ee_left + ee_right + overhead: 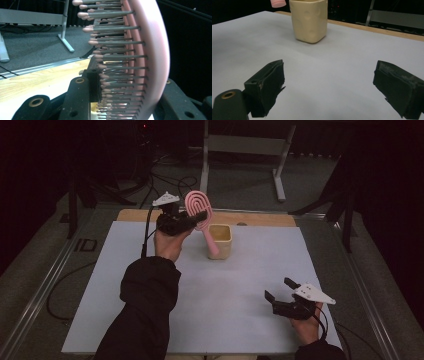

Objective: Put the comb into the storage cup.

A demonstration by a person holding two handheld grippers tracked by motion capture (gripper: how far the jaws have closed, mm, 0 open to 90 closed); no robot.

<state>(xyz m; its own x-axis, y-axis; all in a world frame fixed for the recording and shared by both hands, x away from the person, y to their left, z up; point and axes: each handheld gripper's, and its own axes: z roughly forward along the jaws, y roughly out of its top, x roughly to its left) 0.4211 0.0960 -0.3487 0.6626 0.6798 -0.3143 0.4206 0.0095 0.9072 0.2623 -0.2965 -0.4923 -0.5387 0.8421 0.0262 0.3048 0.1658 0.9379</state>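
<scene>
Pink hairbrush [198, 210] is sitting clamped in the left gripper [199, 216], lifted off the table at the far side of the grey mat [210, 290]. In the high view the gripper's jaws are pinching the oval head low down; the head is standing up and the handle is slanting down to the right, with its tip in front of the cream cup [220, 240]. Whether the tip is touching the cup cannot be told. In the left gripper view the brush head [140, 57] is standing edge-on between the two black jaws, bristles pointing left toward one pad, the smooth pink back lying against the other.

The right gripper [282, 292] is resting low over the near right part of the mat, well apart from the cup. Its jaws are standing wide apart with nothing between them; in the right gripper view bare mat [329, 75] is showing in the gap, the cup [309, 21] farther off, and the pink handle tip [278, 3] beside the cup's rim.
</scene>
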